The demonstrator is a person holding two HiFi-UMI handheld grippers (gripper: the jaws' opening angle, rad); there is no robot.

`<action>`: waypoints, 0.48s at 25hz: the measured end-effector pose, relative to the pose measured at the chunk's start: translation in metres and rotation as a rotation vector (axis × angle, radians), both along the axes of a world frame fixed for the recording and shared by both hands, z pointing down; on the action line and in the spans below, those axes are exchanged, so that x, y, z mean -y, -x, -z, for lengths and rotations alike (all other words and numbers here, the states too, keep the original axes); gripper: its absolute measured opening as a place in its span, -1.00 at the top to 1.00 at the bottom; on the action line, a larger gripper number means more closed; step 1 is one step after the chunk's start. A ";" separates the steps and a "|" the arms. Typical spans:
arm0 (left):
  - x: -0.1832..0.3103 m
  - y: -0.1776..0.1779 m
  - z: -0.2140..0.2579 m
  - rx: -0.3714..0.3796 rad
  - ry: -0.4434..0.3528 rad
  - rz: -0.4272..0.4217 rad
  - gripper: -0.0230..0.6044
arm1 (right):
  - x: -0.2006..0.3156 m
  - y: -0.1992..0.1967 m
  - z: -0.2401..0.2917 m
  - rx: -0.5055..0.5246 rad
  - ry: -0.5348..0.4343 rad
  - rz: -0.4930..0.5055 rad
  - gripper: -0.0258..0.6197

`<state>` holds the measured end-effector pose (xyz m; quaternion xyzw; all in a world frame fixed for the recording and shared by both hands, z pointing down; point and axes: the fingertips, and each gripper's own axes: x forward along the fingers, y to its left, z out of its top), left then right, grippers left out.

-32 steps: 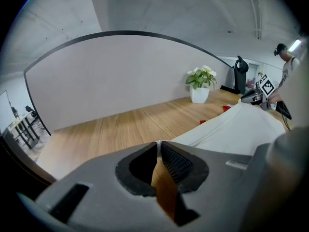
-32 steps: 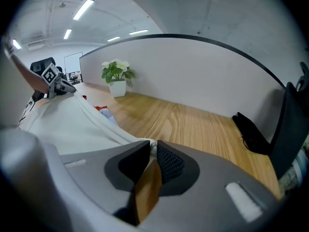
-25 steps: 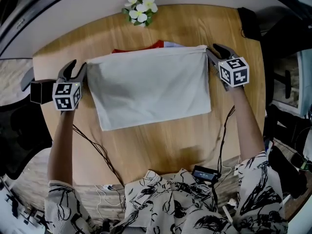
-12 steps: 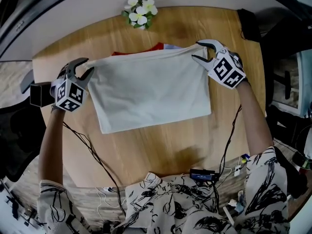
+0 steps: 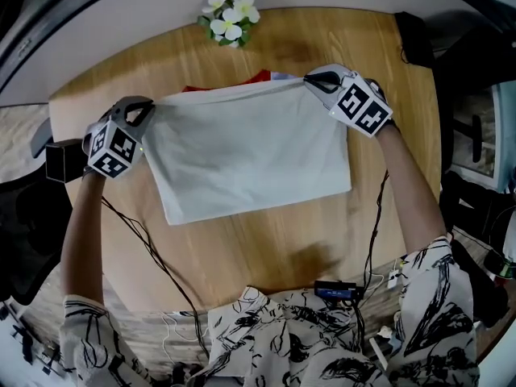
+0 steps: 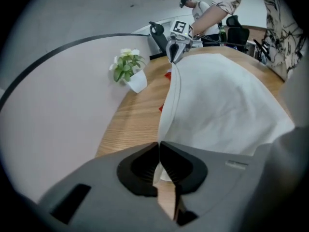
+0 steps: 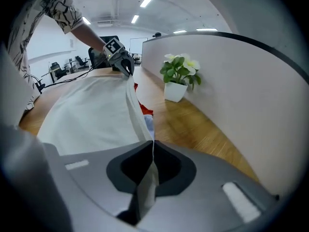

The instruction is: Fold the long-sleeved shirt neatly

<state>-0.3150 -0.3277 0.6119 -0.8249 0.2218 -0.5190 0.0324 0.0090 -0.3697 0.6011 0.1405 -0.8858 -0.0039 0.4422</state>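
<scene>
Shirt edge [image 5: 242,92], now taut above table [image 5: 266,232]

One shirt [image 5: 250,151]; two claws [image 5: 149,108] [image 5: 311,81], closing on it; one potted plant [image 5: 230,18]; one red cloth [image 5: 260,76].

Overhead view, opposed close views, shared shirt [image 5: 250,147]

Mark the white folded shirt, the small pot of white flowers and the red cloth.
white folded shirt [image 5: 250,151]: head view, middle of the top layer.
small pot of white flowers [image 5: 230,18]: head view, on the blossoms.
red cloth [image 5: 260,76]: head view, strip showing past the shirt's far edge.
</scene>
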 end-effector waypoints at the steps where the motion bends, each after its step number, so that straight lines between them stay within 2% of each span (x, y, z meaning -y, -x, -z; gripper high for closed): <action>1: 0.005 0.001 0.003 -0.024 0.005 0.029 0.87 | 0.003 -0.001 0.001 -0.002 -0.003 -0.005 0.86; 3: 0.015 0.002 0.008 -0.068 0.012 0.104 0.87 | 0.011 -0.001 0.001 -0.015 -0.021 -0.024 0.86; 6: 0.027 0.007 0.005 -0.116 0.047 0.240 0.80 | 0.025 -0.002 -0.002 -0.016 -0.022 -0.115 0.85; 10: 0.037 0.021 -0.003 -0.149 0.067 0.386 0.54 | 0.034 -0.008 -0.012 -0.061 -0.034 -0.195 0.76; 12: 0.043 0.031 0.000 -0.160 0.060 0.461 0.36 | 0.040 -0.014 -0.013 -0.052 -0.039 -0.247 0.70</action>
